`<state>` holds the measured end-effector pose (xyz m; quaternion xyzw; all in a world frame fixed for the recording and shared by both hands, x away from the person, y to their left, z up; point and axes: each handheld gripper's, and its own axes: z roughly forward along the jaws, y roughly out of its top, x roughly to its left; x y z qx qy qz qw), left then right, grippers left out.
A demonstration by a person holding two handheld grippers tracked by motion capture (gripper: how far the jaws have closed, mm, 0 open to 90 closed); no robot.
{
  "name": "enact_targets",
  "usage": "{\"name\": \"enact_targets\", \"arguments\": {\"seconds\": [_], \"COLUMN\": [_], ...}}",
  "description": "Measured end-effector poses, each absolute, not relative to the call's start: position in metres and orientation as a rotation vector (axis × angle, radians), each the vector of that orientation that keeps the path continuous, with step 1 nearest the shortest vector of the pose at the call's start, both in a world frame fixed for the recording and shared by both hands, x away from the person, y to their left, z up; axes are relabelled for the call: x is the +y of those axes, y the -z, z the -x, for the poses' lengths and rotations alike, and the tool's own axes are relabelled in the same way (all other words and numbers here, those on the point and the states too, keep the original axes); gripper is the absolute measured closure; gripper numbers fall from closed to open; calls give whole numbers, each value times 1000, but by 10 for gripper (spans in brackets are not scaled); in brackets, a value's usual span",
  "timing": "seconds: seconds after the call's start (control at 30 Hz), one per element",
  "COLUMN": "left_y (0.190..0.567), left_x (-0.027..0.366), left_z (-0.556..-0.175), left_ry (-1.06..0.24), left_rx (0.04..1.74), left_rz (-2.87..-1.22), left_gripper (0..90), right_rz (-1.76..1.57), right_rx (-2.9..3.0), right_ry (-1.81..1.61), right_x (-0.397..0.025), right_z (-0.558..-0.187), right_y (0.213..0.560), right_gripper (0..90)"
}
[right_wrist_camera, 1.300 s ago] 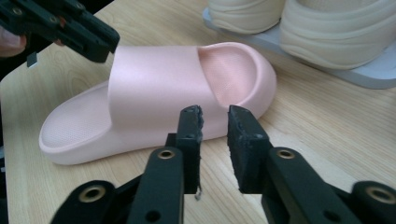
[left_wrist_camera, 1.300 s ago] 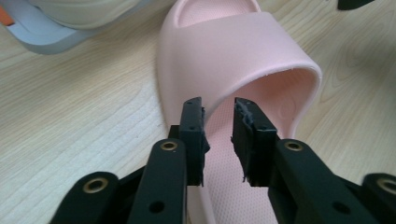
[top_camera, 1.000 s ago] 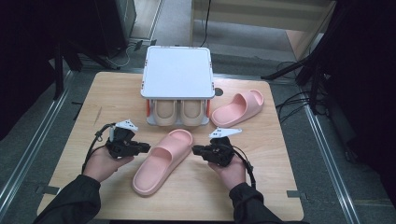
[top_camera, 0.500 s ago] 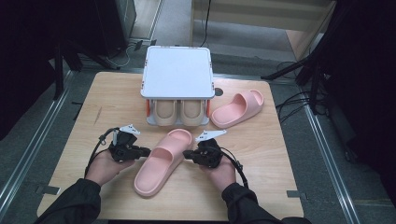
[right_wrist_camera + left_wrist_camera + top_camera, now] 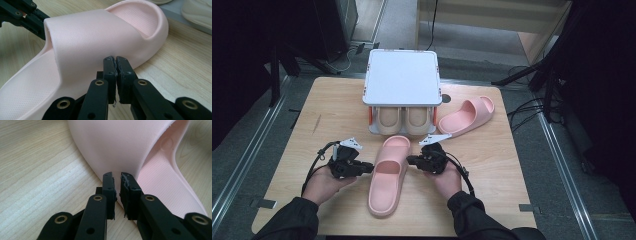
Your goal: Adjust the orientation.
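Note:
A pink slipper (image 5: 388,172) lies in the middle of the wooden table (image 5: 327,112), its toe toward the rack. My left gripper (image 5: 366,168) is shut, and its tips press the slipper's left side (image 5: 120,152) near the strap. Shut as well, my right gripper (image 5: 410,160) touches the strap's right side (image 5: 82,42) with its tips. In the right gripper view the left gripper (image 5: 23,15) shows beyond the slipper. A second pink slipper (image 5: 467,116) lies at the right, beside the rack.
A white-topped shoe rack (image 5: 402,77) stands at the back middle with a beige pair of slippers (image 5: 404,120) on its lower shelf. A person's hands and dark sleeves come in from the bottom edge. Metal rails run along both sides of the table.
Both grippers have closed in on the near slipper from either side. The slipper has turned from a slant to nearly straight, toe toward the rack.

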<state>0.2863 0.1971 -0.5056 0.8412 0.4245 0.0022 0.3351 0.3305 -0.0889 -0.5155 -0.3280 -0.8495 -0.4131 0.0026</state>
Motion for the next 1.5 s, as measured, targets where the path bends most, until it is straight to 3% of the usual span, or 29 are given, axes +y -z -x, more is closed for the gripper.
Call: {"name": "enact_targets", "arguments": {"seconds": [0.23,0.5,0.83,1.0,1.33,1.5], "left_y": [505,495,488,488,486,486], "left_x": [197,207,209,210,215,218], "left_z": [-286,-286,-289,-292,-294,-294], "left_ry": [4,2,-2,2,-10,-12], "left_rx": [1101,1112,1095,1093,1100,1108], "left_rz": [-2193,-2123,-2118,-2114,-2103,-2095], "left_gripper": [766,598,535,516,501,501], "right_rz": [1023,1035,1067,1076,1160,1206], "right_rx": [-2687,-2685,-2669,-2678,-2642,-2638], "right_ry": [1287,1318,1350,1369,1411,1424], "right_x": [-88,-95,-107,-113,-138,-150], "right_z": [-336,-336,-335,-335,-345,-352], "right_y": [514,510,506,502,489,484], "right_gripper": [854,789,752,770,893,900]}}
